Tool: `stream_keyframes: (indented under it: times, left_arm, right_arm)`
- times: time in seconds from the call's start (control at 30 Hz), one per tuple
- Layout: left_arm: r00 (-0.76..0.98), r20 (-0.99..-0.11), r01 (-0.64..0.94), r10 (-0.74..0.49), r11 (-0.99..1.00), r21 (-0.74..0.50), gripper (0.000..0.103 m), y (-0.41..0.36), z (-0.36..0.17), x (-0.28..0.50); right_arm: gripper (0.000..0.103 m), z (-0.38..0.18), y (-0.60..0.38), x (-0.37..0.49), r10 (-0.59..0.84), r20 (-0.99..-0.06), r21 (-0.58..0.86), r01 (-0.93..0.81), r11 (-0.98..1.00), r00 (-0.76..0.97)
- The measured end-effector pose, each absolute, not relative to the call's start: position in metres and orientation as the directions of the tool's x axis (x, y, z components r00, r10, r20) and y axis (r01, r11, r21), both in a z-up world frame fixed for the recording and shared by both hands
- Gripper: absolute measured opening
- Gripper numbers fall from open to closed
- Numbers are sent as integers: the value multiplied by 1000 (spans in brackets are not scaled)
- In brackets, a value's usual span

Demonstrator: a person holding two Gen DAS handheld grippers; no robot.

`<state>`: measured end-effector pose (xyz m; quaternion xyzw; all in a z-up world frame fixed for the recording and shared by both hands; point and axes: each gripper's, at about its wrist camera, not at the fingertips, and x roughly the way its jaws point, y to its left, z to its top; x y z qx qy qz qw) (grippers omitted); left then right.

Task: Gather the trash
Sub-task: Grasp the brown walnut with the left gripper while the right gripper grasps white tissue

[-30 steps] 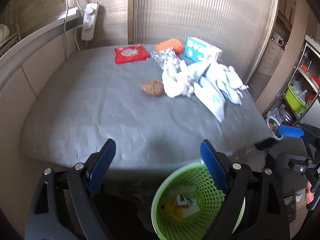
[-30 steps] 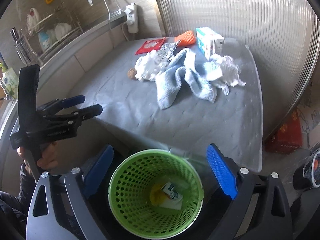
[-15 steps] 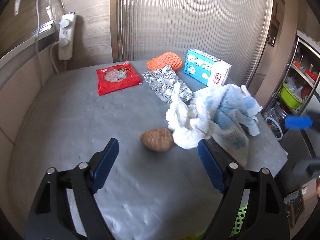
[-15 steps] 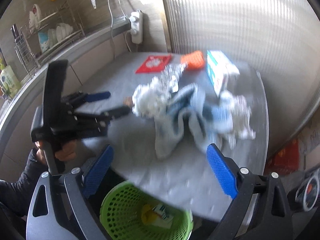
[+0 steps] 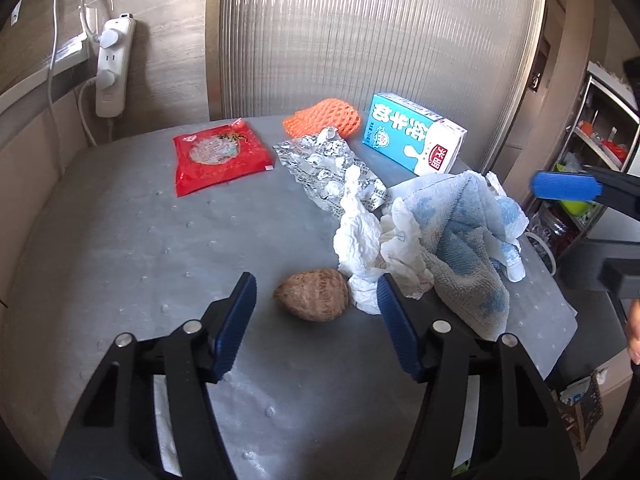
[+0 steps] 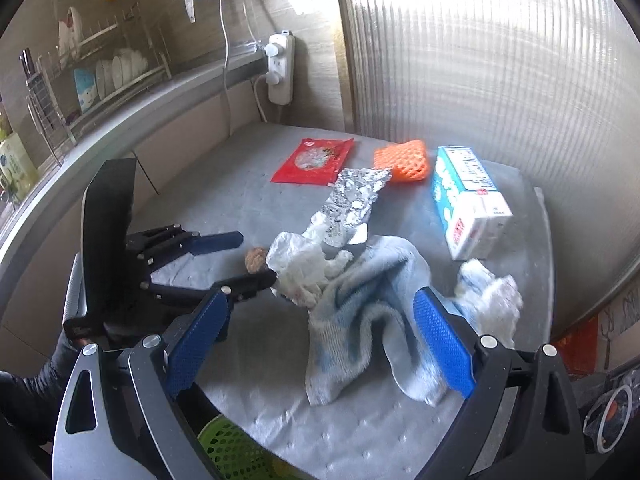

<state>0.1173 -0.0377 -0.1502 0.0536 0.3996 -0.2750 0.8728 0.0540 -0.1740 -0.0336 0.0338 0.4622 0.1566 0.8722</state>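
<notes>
Trash lies on the grey table [image 5: 120,248]: a brown round husk [image 5: 311,295], crumpled white tissue [image 5: 366,248], silver foil [image 5: 328,166], a red packet [image 5: 218,156], orange foam netting [image 5: 322,118] and a blue milk carton [image 5: 414,138]. My left gripper [image 5: 316,322] is open, its jaws on either side of the husk, just short of it. My right gripper [image 6: 320,342] is open and empty, over the blue-white towel [image 6: 360,308]. The green basket [image 6: 236,456] shows at the table's front edge.
A blue-white towel [image 5: 468,240] lies bunched at the table's right side, with more tissue [image 6: 496,292] beyond it. A power strip [image 5: 114,66] hangs on the back wall. A ribbed translucent panel [image 5: 380,32] stands behind the table. A dish rack [image 6: 92,80] is at the left.
Both grippers moved up and forward from over the green basket onto the table. The left gripper now brackets the husk; the right one is over the towel.
</notes>
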Motion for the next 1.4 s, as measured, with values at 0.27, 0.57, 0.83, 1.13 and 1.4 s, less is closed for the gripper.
stream_keyframes:
  times: [0.27,0.57,0.83,1.13,1.4]
  left_arm:
    - [514,-723,529,-461,834,-155,56,-41,-153,119]
    - [510,-721,523,-470,834,-173,51,-40,-152,121]
    - [519,-711,515,-474,838,-182,47,-36,-154,115]
    - [517,-720,503,-463,845,-182,45,-33,-159,115]
    - [503,-737,493,-452,850,-184,45,-39,-163,124]
  right_arm:
    - [83,-47,-155,104,364,-825,265,-272,925,432]
    - [58,-79,-140,131,384,-866,320,-234,918,320]
    - [18,-89,-143,133,409,-861,359,-209,910,301]
    - [13,-85,-150,136,398,-854,346,-205,915,334]
    - [13,-76,-157,138,395,-841,344,-199,918,370]
